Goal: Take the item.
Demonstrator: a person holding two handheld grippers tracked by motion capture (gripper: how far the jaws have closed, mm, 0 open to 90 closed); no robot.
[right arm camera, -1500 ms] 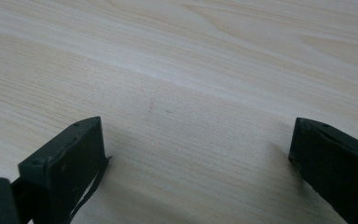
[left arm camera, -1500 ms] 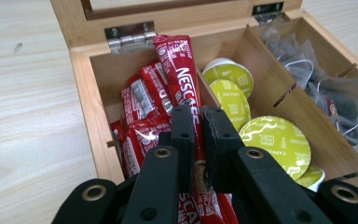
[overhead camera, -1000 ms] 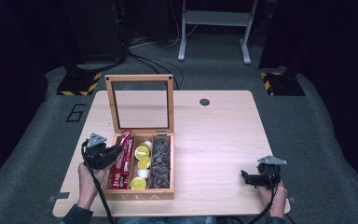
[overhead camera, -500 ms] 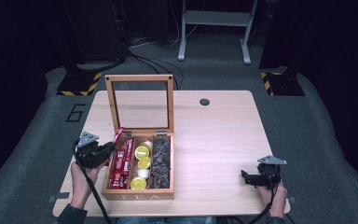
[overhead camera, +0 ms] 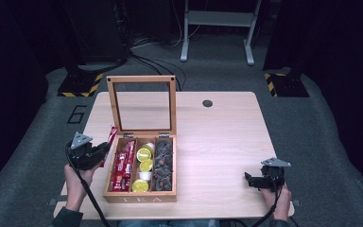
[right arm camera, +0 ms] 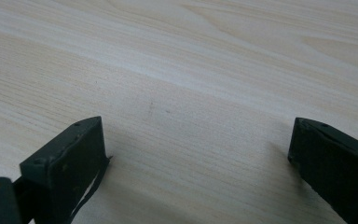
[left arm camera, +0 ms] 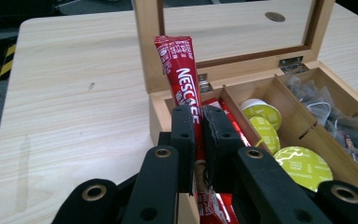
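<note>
Left hand-held gripper (left arm camera: 196, 135) pinches red stick (left arm camera: 182, 74); wooden box (overhead camera: 123, 196) beside.

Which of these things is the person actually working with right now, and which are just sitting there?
In use:
- left gripper, shut on the red Nescafe stick
- wooden tea box, lid open, with more red sticks in its left compartment

Just sitting there:
- yellow-lidded capsules, middle compartment
- dark tea bags, right compartment
- right gripper, open, over bare table
</note>
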